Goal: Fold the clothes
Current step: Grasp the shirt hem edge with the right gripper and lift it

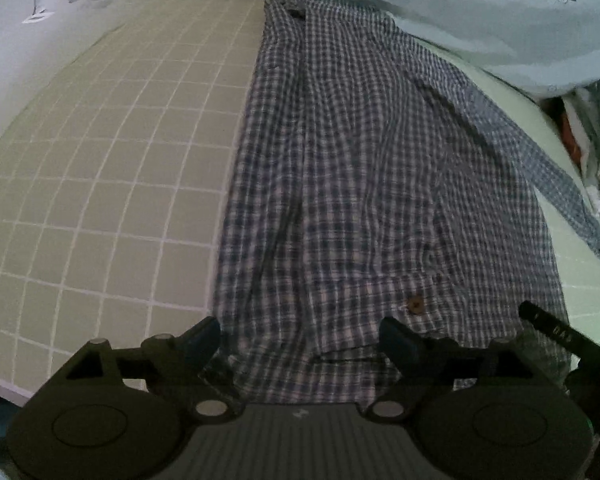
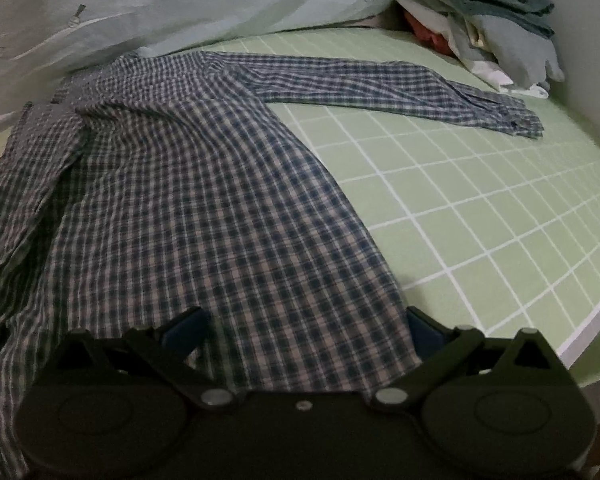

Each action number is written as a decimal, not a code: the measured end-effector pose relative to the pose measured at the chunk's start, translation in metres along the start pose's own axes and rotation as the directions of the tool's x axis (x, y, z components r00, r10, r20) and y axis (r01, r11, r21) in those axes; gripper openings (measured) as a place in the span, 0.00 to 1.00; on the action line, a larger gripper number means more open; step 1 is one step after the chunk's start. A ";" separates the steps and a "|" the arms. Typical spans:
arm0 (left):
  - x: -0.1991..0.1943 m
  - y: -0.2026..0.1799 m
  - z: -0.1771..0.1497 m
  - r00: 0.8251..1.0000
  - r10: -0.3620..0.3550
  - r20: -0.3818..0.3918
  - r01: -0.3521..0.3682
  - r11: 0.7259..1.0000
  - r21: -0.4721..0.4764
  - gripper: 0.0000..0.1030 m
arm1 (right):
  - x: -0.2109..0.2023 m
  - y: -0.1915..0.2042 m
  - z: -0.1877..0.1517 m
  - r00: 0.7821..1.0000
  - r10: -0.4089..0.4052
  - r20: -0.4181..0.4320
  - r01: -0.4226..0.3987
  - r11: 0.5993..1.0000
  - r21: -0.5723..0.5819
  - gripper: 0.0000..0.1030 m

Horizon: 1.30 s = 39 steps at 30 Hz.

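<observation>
Checked shirt (image 1: 360, 184) lies spread on the green gridded bed sheet (image 2: 480, 216), hem nearest both tools. Left gripper (image 1: 300, 336): jaws wide apart, holding nothing, poised over the hem by a brown button (image 1: 415, 303). Right gripper (image 2: 306, 326): jaws wide apart, straddling the hem corner, not closed on it. Right view shows one sleeve (image 2: 400, 84) stretched toward a clothes pile (image 2: 496, 28); open sheet lies beyond. Left view shows bare sheet to the shirt's left. Pale carrot-print duvet (image 1: 480, 12) borders the collar end.
</observation>
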<state>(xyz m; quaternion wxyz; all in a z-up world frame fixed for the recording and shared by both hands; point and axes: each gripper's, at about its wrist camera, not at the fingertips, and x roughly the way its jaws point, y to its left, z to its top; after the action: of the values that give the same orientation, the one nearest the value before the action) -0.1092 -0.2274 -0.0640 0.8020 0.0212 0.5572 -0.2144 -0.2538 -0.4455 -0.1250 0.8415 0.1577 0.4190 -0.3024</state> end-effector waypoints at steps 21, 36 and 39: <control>0.025 -0.120 0.024 0.982 0.120 0.146 -0.100 0.986 -0.135 0.93 | 0.054 -0.123 0.089 0.995 0.097 0.038 -0.102 0.984 0.143 1.00; 0.030 -0.182 0.009 0.955 0.282 0.092 -0.248 0.929 -0.273 0.94 | 0.129 -0.283 0.171 0.997 -0.055 0.062 0.037 0.963 0.268 1.00; 0.029 -0.183 0.011 0.950 0.301 0.081 -0.265 0.917 -0.298 0.94 | 0.139 -0.274 0.176 0.995 -0.085 0.047 0.078 0.988 0.136 1.00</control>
<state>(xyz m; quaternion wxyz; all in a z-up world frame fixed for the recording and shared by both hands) -0.1582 -0.4059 -0.0485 0.8526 -0.0268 0.5217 -0.0152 -0.2574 -0.7991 -0.1345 0.8268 0.1888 0.3812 -0.3681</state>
